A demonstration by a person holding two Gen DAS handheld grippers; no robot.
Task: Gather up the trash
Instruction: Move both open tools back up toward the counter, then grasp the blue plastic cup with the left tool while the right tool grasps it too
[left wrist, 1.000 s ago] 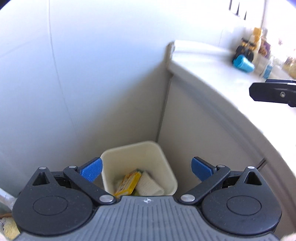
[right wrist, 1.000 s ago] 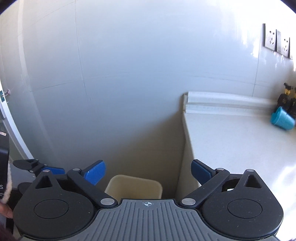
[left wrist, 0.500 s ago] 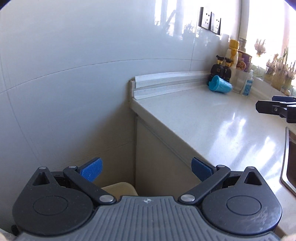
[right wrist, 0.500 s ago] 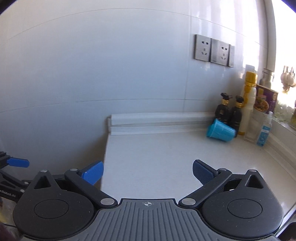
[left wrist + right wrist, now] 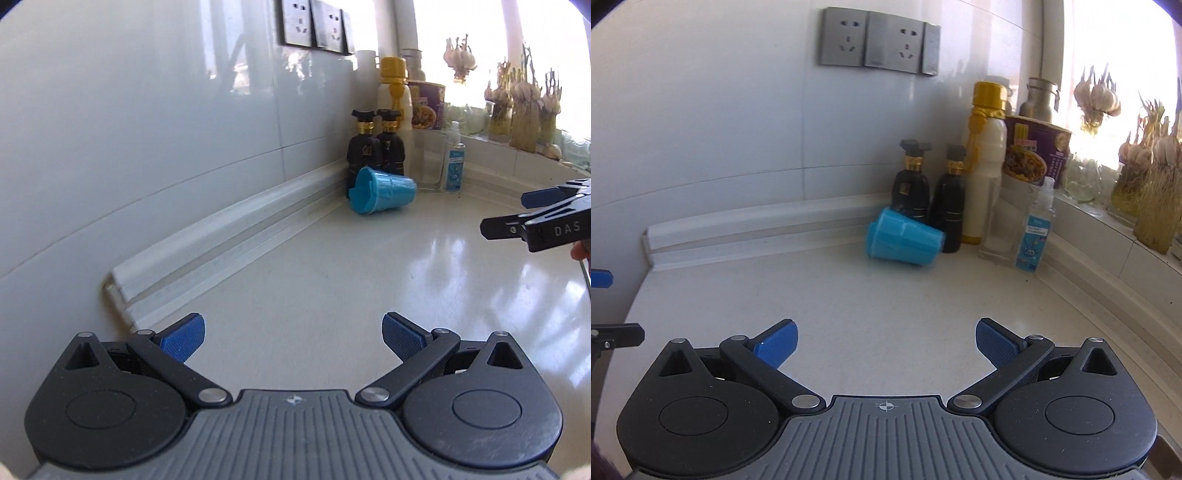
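The countertop (image 5: 332,266) is viewed low from both wrists toward the far corner; a fallen blue cup (image 5: 382,195) (image 5: 905,240), slightly blurred, is shared.

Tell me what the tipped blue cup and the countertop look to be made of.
Blue cup: probably thin plastic, matte, uniformly coloured, with faint facets along its wall; its rim looks bent. Countertop: likely polished stone or solid-surface, off-white and glossy, mirroring the window light in streaks.
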